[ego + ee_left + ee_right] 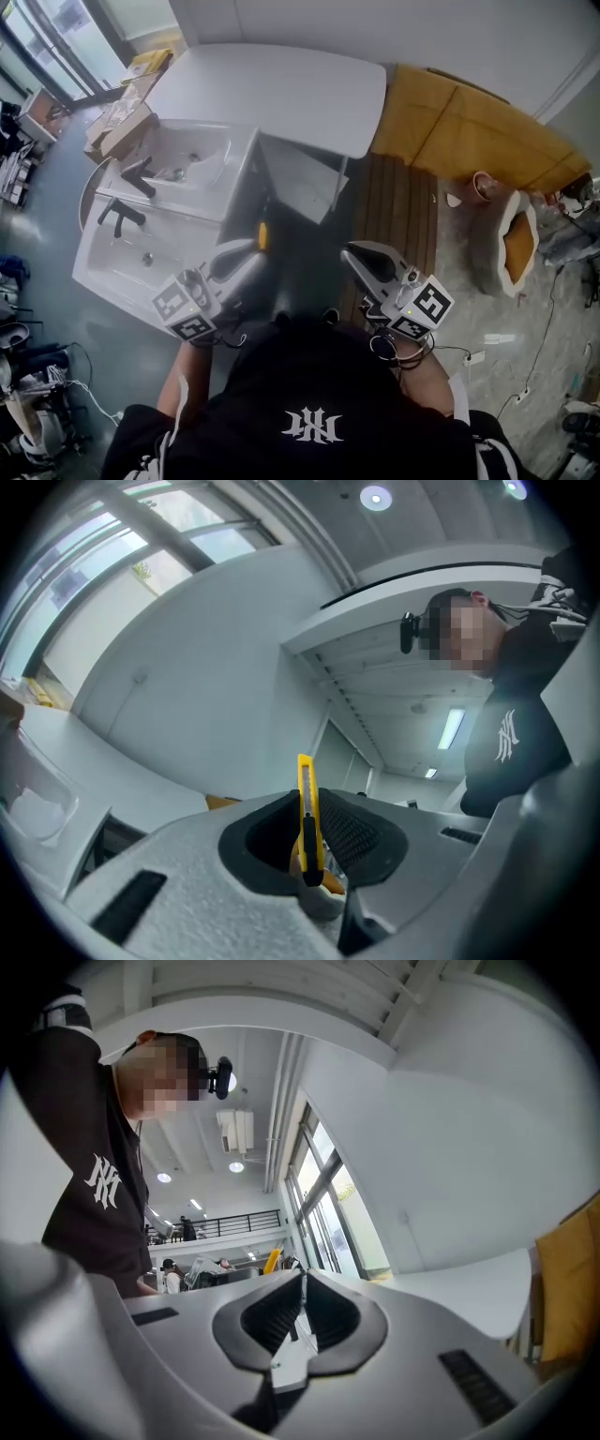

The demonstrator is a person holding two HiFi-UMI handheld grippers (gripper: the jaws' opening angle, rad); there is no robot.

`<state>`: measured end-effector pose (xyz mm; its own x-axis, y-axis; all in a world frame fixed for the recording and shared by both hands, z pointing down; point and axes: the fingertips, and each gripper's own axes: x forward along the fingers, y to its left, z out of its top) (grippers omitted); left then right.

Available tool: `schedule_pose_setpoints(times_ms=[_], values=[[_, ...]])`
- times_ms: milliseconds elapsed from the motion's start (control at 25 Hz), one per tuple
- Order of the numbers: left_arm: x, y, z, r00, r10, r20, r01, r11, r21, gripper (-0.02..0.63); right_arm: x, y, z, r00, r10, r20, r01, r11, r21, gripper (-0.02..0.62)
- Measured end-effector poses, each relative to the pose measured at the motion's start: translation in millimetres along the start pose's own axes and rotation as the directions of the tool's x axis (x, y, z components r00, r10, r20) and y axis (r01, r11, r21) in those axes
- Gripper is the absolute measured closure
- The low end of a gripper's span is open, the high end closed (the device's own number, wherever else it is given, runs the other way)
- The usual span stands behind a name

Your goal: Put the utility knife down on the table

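yellow utility knife (306,775) is pinched edge-on by a thin strip, not yet over the white table (281,94); any loosening now & it prob drops to the floor. left gripper (307,801) clamped on it w/ jaws near-touching; right gripper (302,1286) jaws together, empty.

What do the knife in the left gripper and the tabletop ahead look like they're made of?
Utility knife: likely plastic, a glossy yellow body with a black slider, held by the left gripper, jaws shut on it.
Table: smooth, even white top, probably laminate or painted board. No grain shows, so the core is unclear.
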<state>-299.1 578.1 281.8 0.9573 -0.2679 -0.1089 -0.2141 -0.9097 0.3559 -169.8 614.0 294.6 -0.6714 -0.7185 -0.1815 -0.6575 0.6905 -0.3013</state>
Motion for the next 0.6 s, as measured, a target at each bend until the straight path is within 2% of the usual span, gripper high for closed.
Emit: schedule_pose_setpoints(times_ms=[120,360,600], values=[[12,1,2,1.000,0.026,-0.002,-0.026,1.000,0.009,0.545,-13,-11,7,1.000,0.014,0.015,-0.014,1.000,-0.003,0.589],[45,3,-17,0.996,0.085,-0.036,-0.084,0.996,0.017,0.545,-42,-44,-8,1.000,0.009,-0.016,-0.008,0.999,0.043,0.589],[62,31,-22,0.991,0.108,-0.073,-0.106,0.994,0.027,0.545,-36,-81,-16,1.000,-0.022,-0.015,0.023,0.998,0.064,0.589]])
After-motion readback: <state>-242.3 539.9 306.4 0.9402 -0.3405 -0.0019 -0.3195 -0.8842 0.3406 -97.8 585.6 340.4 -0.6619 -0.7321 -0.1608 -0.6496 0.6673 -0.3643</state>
